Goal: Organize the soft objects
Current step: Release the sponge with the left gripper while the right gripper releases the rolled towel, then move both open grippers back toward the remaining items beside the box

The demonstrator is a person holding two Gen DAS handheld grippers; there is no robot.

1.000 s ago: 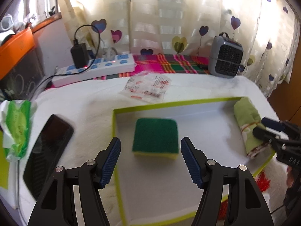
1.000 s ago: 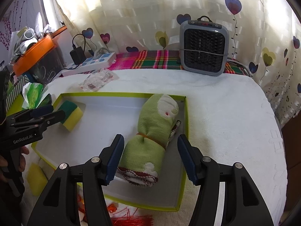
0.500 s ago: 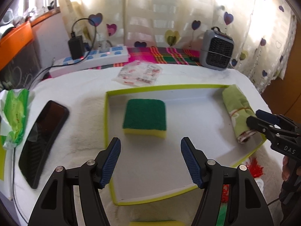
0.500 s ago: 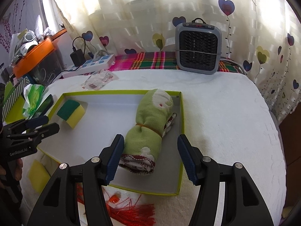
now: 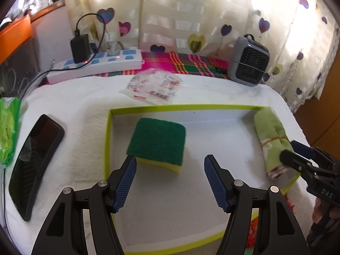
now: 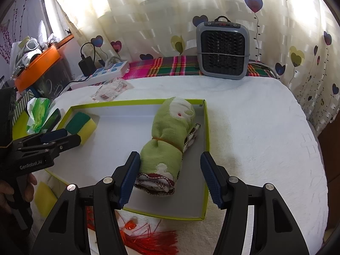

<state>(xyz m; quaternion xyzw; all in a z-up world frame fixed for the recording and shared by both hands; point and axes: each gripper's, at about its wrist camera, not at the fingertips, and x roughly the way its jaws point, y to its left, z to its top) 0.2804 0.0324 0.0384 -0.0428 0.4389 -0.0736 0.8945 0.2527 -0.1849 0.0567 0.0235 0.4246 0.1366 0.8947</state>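
A green-topped yellow sponge (image 5: 156, 143) lies in the left part of a shallow lime-rimmed tray (image 5: 107, 138). My left gripper (image 5: 170, 161) hovers open just in front of it, with nothing between the fingers. A rolled green cloth (image 6: 170, 136), tied with a band, lies along the tray's right wall (image 6: 206, 127). My right gripper (image 6: 170, 157) stands open over the cloth's near end, and its pads do not press on it. The cloth (image 5: 269, 131) and right gripper (image 5: 297, 155) also show in the left wrist view. The sponge (image 6: 81, 125) and left gripper (image 6: 61, 138) show in the right wrist view.
A black phone (image 5: 34, 161) and a green tissue pack (image 5: 8, 133) lie left of the tray. Behind it are a plastic packet (image 5: 155, 87), a power strip (image 5: 95, 63) and a small heater (image 6: 223, 51). A red tassel (image 6: 148, 240) and a yellow sponge (image 6: 43, 197) lie in front.
The left gripper has drifted slightly, so the sponge sits a little more to the left in its view. The right gripper has stayed put. Both stay open.
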